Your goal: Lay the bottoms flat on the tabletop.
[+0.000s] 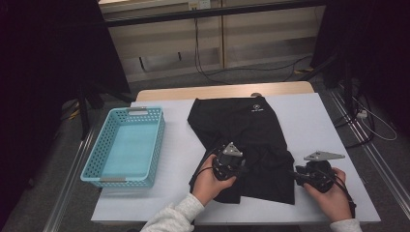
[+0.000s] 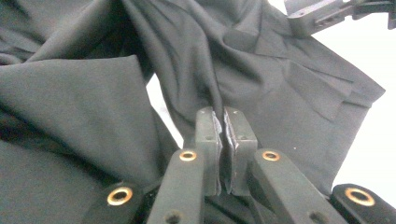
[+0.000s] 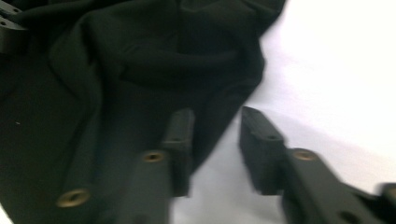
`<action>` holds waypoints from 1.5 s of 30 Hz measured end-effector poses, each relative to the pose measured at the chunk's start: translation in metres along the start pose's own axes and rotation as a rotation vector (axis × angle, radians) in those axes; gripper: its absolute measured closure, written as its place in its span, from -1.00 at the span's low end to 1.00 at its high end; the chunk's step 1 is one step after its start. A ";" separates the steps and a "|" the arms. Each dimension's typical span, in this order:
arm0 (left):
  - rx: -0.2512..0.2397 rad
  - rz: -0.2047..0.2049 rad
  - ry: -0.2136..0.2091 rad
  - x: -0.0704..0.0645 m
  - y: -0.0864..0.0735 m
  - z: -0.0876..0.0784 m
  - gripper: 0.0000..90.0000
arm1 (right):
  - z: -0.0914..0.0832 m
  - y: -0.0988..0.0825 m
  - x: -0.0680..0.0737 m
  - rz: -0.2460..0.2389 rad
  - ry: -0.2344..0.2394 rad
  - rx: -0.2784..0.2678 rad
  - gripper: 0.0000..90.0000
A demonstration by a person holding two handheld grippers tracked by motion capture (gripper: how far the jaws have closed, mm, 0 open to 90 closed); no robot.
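Observation:
A black garment point(image 1: 241, 130) with a small white logo lies spread on the white table, bunched at its near end. My left gripper point(image 1: 244, 169) sits on that near part, and in the left gripper view it point(image 2: 220, 114) is shut on a raised fold of the black cloth point(image 2: 93, 107). My right gripper point(image 1: 294, 175) is at the garment's near right corner. Its jaws point(image 3: 215, 116) stand apart, one over the cloth point(image 3: 140, 60) and one over bare table, with the hem running between them untouched. That view is blurred.
A light blue perforated basket point(image 1: 96, 159) stands on the left of the table point(image 1: 314, 121). A wooden strip edges the far side, and cables lie on the floor beyond. The other gripper point(image 2: 322, 14) shows at the top right of the left gripper view.

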State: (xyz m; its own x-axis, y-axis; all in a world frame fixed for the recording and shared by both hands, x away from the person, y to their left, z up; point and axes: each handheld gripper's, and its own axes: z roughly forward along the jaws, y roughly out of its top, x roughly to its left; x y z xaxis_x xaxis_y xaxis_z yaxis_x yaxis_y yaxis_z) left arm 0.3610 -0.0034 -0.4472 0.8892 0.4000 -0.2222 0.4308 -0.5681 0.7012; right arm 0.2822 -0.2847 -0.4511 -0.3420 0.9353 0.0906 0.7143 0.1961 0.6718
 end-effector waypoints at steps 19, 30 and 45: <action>0.003 -0.013 -0.025 -0.003 -0.002 0.001 0.91 | -0.017 -0.004 -0.031 0.024 0.020 0.043 0.99; -0.032 -0.030 0.013 0.004 0.001 -0.009 0.42 | -0.022 -0.008 -0.035 0.019 0.017 0.057 0.96; -0.029 -0.050 0.081 0.017 0.000 -0.015 0.04 | -0.010 0.003 -0.012 -0.046 0.067 -0.068 -0.08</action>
State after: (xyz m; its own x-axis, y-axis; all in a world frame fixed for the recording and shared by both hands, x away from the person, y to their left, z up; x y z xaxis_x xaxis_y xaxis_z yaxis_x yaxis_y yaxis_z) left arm 0.3736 0.0141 -0.4403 0.8510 0.4844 -0.2029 0.4684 -0.5254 0.7103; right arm 0.2822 -0.2980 -0.4433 -0.4150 0.9036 0.1060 0.6546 0.2157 0.7246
